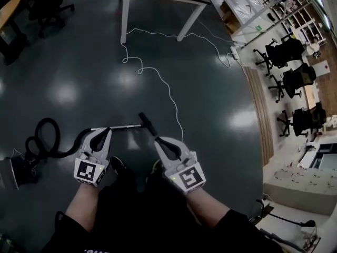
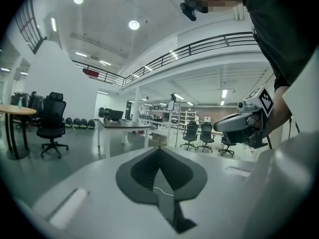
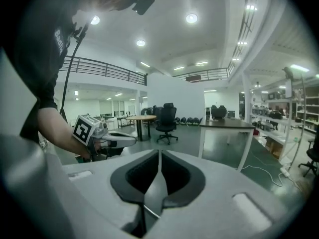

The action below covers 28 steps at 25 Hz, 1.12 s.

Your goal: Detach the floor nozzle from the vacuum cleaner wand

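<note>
In the head view the vacuum lies on the dark floor just ahead of the person's feet. Its silver wand (image 1: 122,126) runs left to right and ends in the black floor nozzle (image 1: 147,124), still joined to it. A black hose (image 1: 46,136) curls left to the vacuum body (image 1: 11,172). My left gripper (image 1: 107,131) hovers over the wand's hose end, shut and empty. My right gripper (image 1: 157,139) hangs beside the nozzle's near end, shut and empty. Each gripper view shows its own closed jaws, left gripper (image 2: 160,148) and right gripper (image 3: 159,152), against the room.
A white cable (image 1: 169,91) snakes across the floor from a white-legged table (image 1: 158,3) toward the nozzle. Black office chairs (image 1: 295,78) stand along the right side. Another chair (image 1: 47,4) and a round table are at the far left.
</note>
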Tool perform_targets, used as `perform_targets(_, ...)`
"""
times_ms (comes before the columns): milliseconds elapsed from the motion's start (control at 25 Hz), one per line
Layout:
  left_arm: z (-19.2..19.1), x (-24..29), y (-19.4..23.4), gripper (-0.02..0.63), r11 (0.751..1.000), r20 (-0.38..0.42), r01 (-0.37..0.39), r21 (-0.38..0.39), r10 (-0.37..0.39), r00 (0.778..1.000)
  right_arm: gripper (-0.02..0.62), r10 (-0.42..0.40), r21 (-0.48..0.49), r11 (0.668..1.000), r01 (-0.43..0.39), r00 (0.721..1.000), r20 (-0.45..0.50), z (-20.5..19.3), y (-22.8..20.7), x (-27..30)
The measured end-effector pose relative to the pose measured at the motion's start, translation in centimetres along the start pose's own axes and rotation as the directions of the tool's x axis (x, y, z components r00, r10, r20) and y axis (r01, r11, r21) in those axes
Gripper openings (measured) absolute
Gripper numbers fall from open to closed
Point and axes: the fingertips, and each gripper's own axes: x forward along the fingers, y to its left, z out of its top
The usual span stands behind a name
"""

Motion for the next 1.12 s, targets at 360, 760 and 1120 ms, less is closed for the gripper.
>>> perform_targets(360,-11.7,4.8,1.2,0.026,0.998,-0.133,0.035,0.052,-0.027,0.991,0.043,0.063,-0.003,0.998,-0.064,0.988,-0.139,-11.8,-5.1,5.2)
perform_targets(760,-32.1,12.4,2.7,0.121,0.966,-0.395,0.227,0.122,-0.162,0.904,0.094,0.127,-0.106,0.979,-0.177,0.923,-0.362,-33.7,-9.0,13.4)
perform_targets(1120,-53.3,15.8,3.2,0.166,0.904,-0.632,0.402,0.145,-0.229,0.741,0.129,0.181,-0.178,0.933,-0.313,0.835,-0.519,-52.7,-10.9,19.9)
